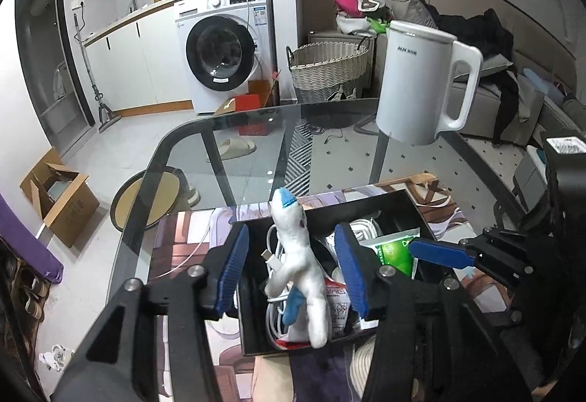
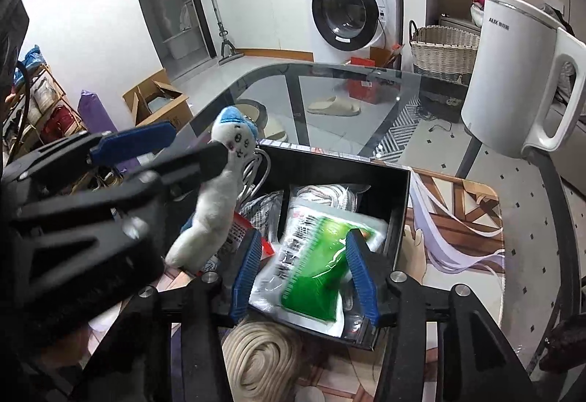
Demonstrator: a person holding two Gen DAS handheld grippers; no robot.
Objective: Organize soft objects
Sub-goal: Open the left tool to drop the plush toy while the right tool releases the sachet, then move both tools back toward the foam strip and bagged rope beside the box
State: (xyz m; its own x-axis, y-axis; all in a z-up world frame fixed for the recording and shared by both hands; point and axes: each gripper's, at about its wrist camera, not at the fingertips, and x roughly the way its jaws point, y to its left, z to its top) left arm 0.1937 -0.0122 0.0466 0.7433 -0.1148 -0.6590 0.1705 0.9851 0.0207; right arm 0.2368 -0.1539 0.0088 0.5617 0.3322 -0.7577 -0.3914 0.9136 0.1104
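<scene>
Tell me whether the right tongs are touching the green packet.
Cannot tell. In the right wrist view the green packet lies between the open right tongs, its edges meeting both fingers' outlines, but motion blur hides any contact.

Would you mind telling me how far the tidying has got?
Done: cables and packets already lie in the black box. In hand: the open left gripper straddles the plush toy; the open right gripper flanks the green packet. Left: the rope coil lies outside the box.
</scene>
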